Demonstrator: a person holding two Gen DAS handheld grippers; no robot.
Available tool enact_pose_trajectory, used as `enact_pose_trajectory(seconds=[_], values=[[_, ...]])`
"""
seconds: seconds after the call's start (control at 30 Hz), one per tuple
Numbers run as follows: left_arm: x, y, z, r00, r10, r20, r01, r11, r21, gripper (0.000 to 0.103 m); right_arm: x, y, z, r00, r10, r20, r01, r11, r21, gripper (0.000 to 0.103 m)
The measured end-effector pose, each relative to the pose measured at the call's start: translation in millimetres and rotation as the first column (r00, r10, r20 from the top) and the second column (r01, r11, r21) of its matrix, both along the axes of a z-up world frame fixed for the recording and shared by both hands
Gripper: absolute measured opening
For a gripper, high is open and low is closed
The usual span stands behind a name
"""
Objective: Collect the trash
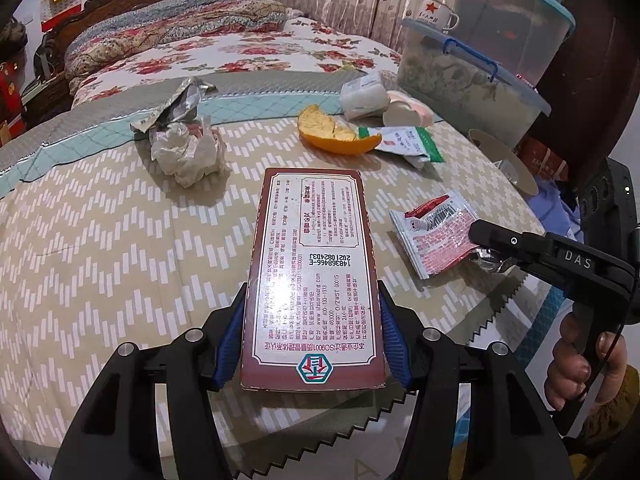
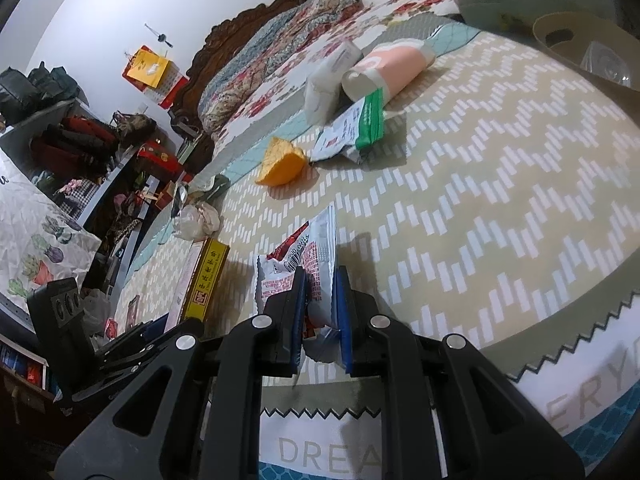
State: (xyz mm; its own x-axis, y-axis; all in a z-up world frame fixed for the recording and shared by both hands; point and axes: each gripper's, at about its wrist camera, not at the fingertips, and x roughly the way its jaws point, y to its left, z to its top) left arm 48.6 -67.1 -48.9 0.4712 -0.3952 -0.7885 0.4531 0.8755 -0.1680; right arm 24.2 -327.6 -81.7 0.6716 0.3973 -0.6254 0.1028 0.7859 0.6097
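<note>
My left gripper [image 1: 313,344] is shut on a flat brown-edged box [image 1: 312,272] printed with red text; its blue pads press the box's two long sides just above the table. The same box [image 2: 200,280] shows its yellow side in the right wrist view. My right gripper [image 2: 320,312] is shut on a red-and-white snack wrapper [image 2: 304,256] at the table's near edge. In the left wrist view the right gripper [image 1: 486,246] comes in from the right, pinching that wrapper [image 1: 436,236]. A hand [image 1: 576,364] holds its handle.
On the zigzag tablecloth [image 1: 100,240] lie crumpled tissue and foil [image 1: 184,148], an orange peel [image 1: 336,130], a green-and-white packet [image 1: 404,144] and tissue packs [image 1: 384,104]. Stacked plastic tubs [image 1: 480,72] with a mug [image 1: 436,14] stand at the right. A floral bed [image 1: 240,48] lies behind.
</note>
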Motion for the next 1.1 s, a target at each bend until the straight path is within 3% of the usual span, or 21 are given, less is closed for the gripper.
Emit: enact_pose_trajectory(seconds=[0.67,1.1], values=[[-1.1,-12.3,22.1,0.998,-0.045,0.051,0.046,0.999,-0.021,0.056,-5.1,-17.1,4.3,0.999,-0.044,0.027,0.043,0.999,0.019,0.017],[31.2,-97.2,65.4,0.979,-0.184,0.084,0.190,0.979,-0.073,0.056,-24.9,-92.0,19.5,0.975,-0.197,0.105,0.193,0.980,0.051,0.017]])
